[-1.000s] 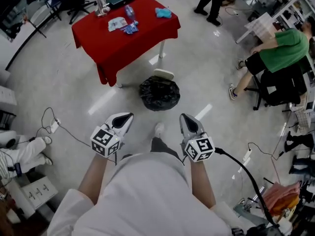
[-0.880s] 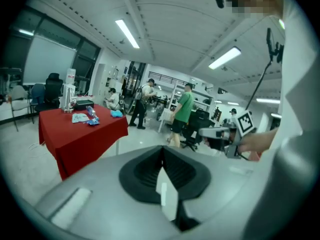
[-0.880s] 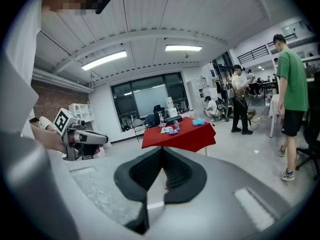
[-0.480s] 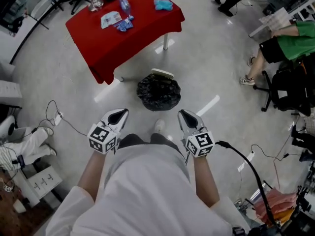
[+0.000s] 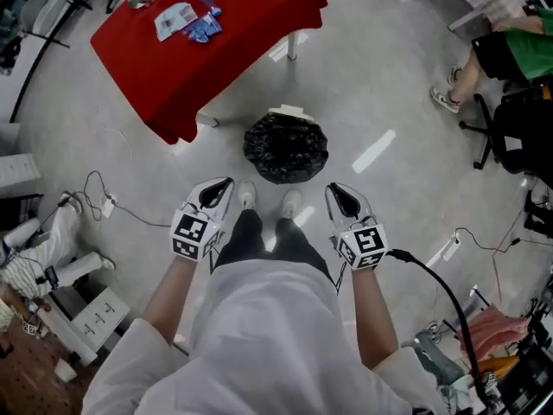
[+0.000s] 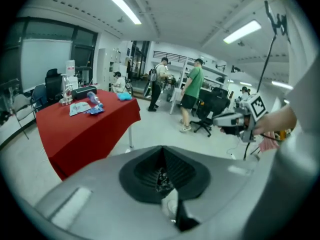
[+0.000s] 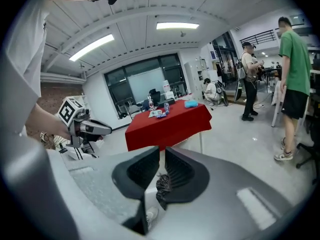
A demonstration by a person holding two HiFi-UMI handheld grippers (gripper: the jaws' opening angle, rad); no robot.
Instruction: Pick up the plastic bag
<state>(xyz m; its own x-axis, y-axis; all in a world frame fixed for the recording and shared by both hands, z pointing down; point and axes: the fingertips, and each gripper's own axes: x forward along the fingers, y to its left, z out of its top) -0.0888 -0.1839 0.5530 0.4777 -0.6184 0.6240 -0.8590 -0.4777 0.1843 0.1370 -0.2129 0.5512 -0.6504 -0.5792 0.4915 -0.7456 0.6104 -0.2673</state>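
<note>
**Plastic bag on the floor, both grippers short of it**

Plastic bag [image 5: 286,148], black and crumpled, sat on the pale floor [image 5: 380,93] just ahead of the person's shoes [image 5: 246,195] and close beside the red-draped table [image 5: 225,50]. The left gripper [image 5: 223,185] was closed tight with nothing in it. The right gripper [image 5: 339,193] had its jaws parted by only a narrow slit and was also empty. Both were held out in front of the person's body, one to each side of the bag's line and well above it, and neither touched it. Each gripper's own view showed the bag small and low, far off beyond its jaws.

The step in hand looked like the reach down. To do it well, the jaws would probably need to open wider before arriving. They could then come down over a raised fold near the top of the bag. Thin film bunches and slips, so a pinch on a thick gather should hold better than one on a flat side.
</note>
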